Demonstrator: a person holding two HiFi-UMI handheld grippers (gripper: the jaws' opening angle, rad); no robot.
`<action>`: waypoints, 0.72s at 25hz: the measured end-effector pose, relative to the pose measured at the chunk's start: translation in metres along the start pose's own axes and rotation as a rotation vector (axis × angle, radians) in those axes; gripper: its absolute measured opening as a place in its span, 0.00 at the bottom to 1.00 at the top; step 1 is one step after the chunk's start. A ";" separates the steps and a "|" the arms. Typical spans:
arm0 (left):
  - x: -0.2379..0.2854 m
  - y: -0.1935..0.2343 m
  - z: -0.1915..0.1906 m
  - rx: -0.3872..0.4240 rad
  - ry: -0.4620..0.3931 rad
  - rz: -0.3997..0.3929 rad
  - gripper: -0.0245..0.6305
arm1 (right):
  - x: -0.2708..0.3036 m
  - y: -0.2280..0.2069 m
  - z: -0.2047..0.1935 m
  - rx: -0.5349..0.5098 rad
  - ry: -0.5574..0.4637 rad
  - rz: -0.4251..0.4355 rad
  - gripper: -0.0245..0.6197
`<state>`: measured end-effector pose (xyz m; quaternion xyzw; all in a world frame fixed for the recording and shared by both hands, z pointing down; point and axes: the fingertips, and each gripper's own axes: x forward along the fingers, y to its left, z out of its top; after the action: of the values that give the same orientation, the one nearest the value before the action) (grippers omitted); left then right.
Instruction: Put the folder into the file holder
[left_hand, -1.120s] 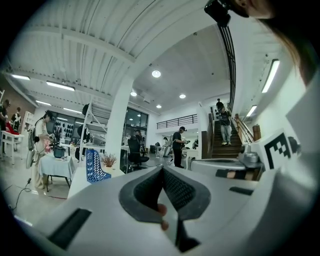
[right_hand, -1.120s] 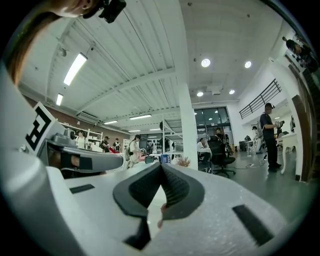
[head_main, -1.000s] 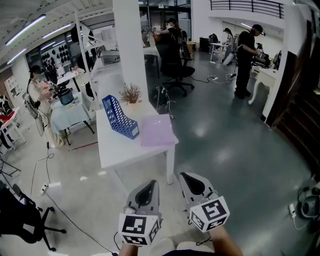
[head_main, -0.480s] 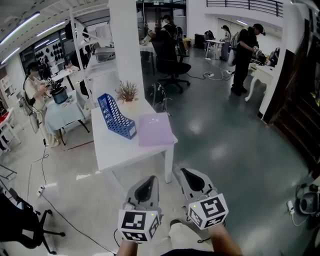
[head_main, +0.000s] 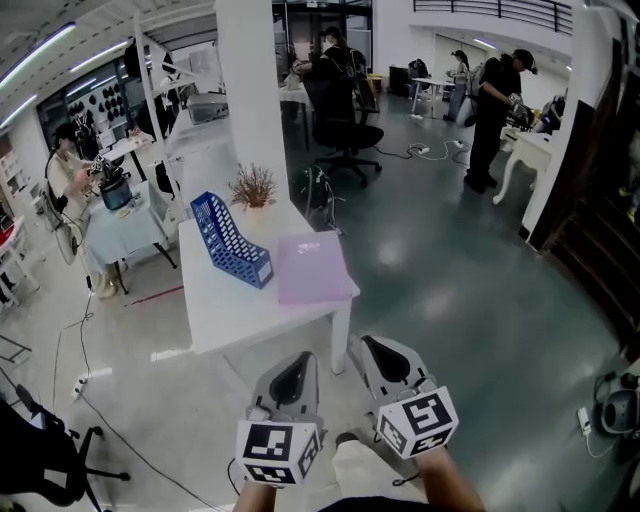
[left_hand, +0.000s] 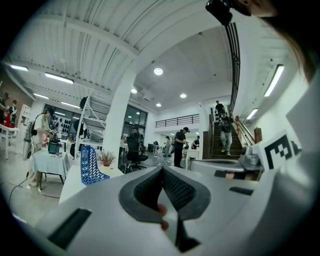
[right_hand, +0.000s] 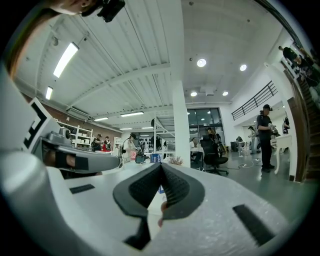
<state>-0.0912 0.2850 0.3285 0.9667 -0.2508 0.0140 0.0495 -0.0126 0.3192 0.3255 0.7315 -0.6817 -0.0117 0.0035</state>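
Folder (head_main: 315, 266), visible only in your head view, lies flat on the table (head_main: 250, 310) just beside the blue file holder (head_main: 230, 240); your left gripper (left_hand: 162, 172) and right gripper (right_hand: 161, 167) both have jaws pressed together, empty.

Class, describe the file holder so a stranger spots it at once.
Find the white pillar; a white table stands before it. The file holder sits on it, beside a flat lilac folder and a dried plant. It alone is blue and slotted.
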 end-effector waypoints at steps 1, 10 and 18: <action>0.005 0.003 -0.001 0.000 0.003 -0.001 0.04 | 0.005 -0.002 -0.001 0.000 0.002 0.000 0.04; 0.054 0.021 -0.007 -0.004 0.022 -0.008 0.04 | 0.049 -0.032 -0.013 0.013 0.020 0.000 0.04; 0.104 0.040 -0.009 0.001 0.033 -0.005 0.04 | 0.095 -0.065 -0.020 0.023 0.033 0.001 0.04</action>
<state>-0.0196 0.2002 0.3459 0.9670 -0.2474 0.0301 0.0532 0.0589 0.2284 0.3428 0.7312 -0.6821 0.0084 0.0065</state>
